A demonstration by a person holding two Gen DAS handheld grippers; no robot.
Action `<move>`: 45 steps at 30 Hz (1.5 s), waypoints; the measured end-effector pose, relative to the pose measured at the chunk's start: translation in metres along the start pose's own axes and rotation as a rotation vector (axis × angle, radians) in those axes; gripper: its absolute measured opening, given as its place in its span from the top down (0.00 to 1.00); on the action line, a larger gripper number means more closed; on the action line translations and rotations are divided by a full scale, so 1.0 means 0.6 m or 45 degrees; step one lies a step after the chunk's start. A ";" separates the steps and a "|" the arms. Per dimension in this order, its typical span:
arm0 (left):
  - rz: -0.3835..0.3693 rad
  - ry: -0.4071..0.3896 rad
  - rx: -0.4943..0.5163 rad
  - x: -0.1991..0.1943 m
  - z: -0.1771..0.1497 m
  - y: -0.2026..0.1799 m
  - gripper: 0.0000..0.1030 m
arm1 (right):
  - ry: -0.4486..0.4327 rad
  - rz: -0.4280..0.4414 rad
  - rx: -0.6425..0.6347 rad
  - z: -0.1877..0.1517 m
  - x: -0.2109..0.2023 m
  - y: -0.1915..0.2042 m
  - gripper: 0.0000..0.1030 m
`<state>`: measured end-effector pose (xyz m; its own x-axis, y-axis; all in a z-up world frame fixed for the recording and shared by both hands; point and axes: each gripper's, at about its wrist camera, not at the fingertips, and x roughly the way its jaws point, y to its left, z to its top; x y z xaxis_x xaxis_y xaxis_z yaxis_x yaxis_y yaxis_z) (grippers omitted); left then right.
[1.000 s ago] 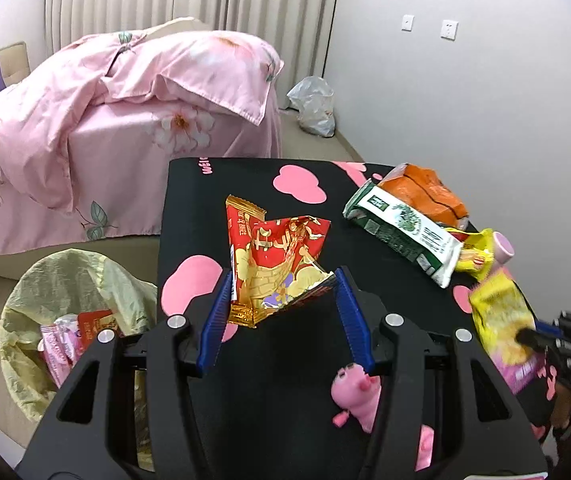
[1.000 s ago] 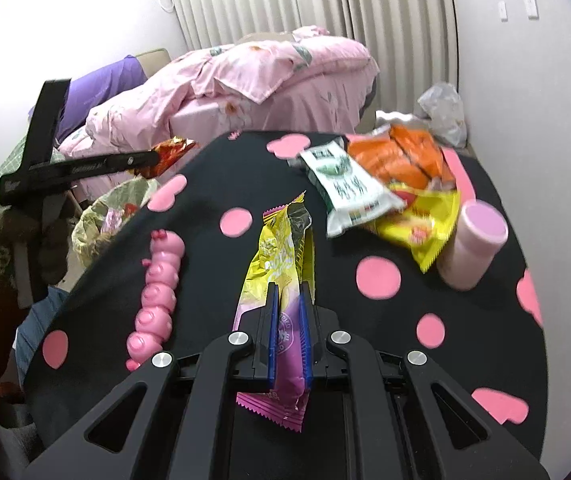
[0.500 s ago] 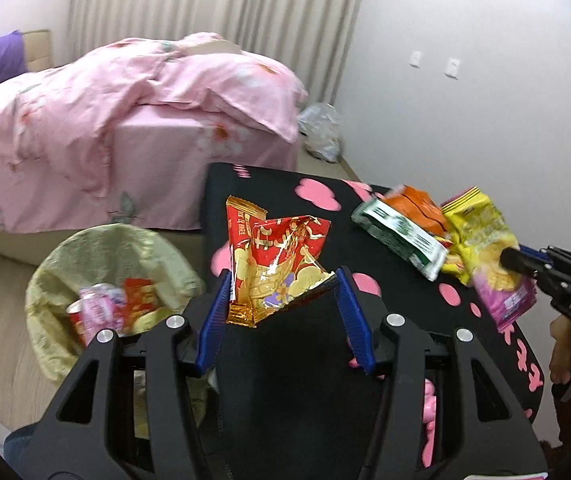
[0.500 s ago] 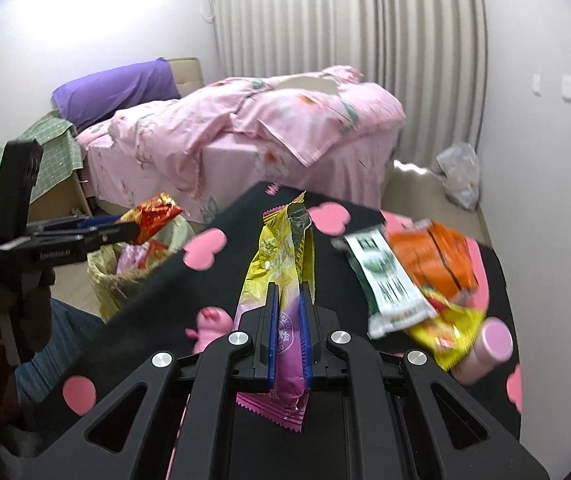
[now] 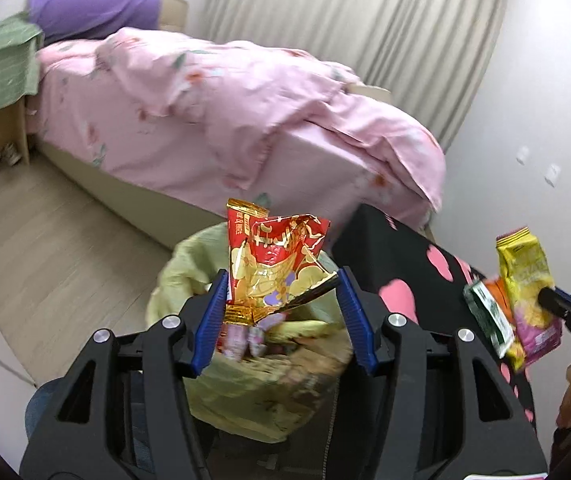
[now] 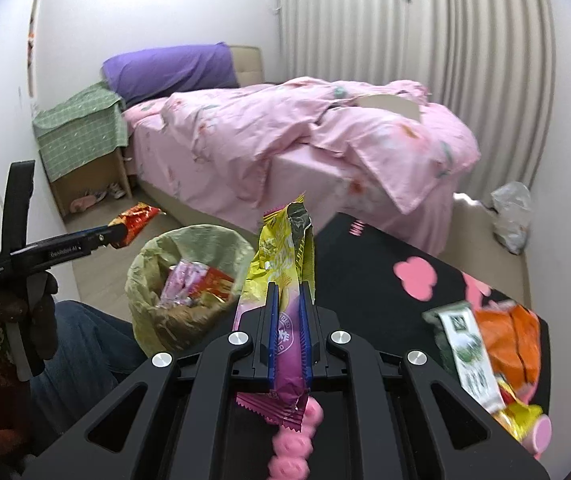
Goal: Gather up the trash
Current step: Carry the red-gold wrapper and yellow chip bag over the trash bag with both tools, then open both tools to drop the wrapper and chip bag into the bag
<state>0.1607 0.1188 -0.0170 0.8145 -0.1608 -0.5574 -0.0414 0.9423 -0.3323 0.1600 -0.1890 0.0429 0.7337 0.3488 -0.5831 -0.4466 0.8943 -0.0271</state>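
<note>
**Two snack wrappers being carried toward the lined trash bin**

A pink-covered bed [image 6: 293, 140] is filling the back of the room. In front of it a black tabletop [image 6: 365, 264] with pink shapes is sitting just beside a trash bin [image 6: 145, 280] lined with a pale green bag, wrappers already lying inside. The left hand-held gripper [image 5: 281, 300] is gripping a crumpled red and gold wrapper [image 5: 273, 264] between jaws standing partly apart, the wrapper standing upright with its long axis rising from the pads; the bin's mouth is lying directly beyond and below it, so this hand is the nearer. The right hand-held gripper [image 6: 286, 308] is clamping tight on a yellow and purple wrapper [image 6: 285, 264], its long axis running forward along the fingers and pointing up; the bin is lying to its left. More wrappers are waiting on the tabletop's right side
</note>
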 end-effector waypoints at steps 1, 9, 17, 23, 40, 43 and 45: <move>0.013 -0.006 -0.011 -0.003 0.002 0.011 0.51 | 0.003 0.002 -0.014 0.005 0.008 0.007 0.89; 0.054 -0.017 -0.058 -0.003 0.004 0.053 0.51 | 0.058 0.083 -0.094 0.050 0.098 0.067 0.89; 0.036 0.086 0.002 0.047 -0.011 0.037 0.51 | 0.139 0.154 -0.150 0.068 0.190 0.108 0.89; 0.032 0.156 0.000 0.097 -0.019 0.041 0.51 | 0.186 0.251 -0.107 0.077 0.266 0.099 0.89; -0.035 0.128 -0.272 0.138 -0.011 0.114 0.14 | 0.275 0.516 0.051 0.074 0.374 0.072 0.48; 0.014 0.087 -0.290 0.121 -0.002 0.121 0.14 | 0.253 0.538 0.101 0.068 0.364 0.065 0.45; 0.047 0.060 -0.277 0.109 0.003 0.115 0.14 | 0.245 0.507 0.089 0.064 0.353 0.063 0.45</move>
<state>0.2123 0.1738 -0.0754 0.7823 -0.1457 -0.6056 -0.1989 0.8629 -0.4646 0.3181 -0.0702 -0.0502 0.3996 0.6171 -0.6778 -0.6346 0.7199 0.2812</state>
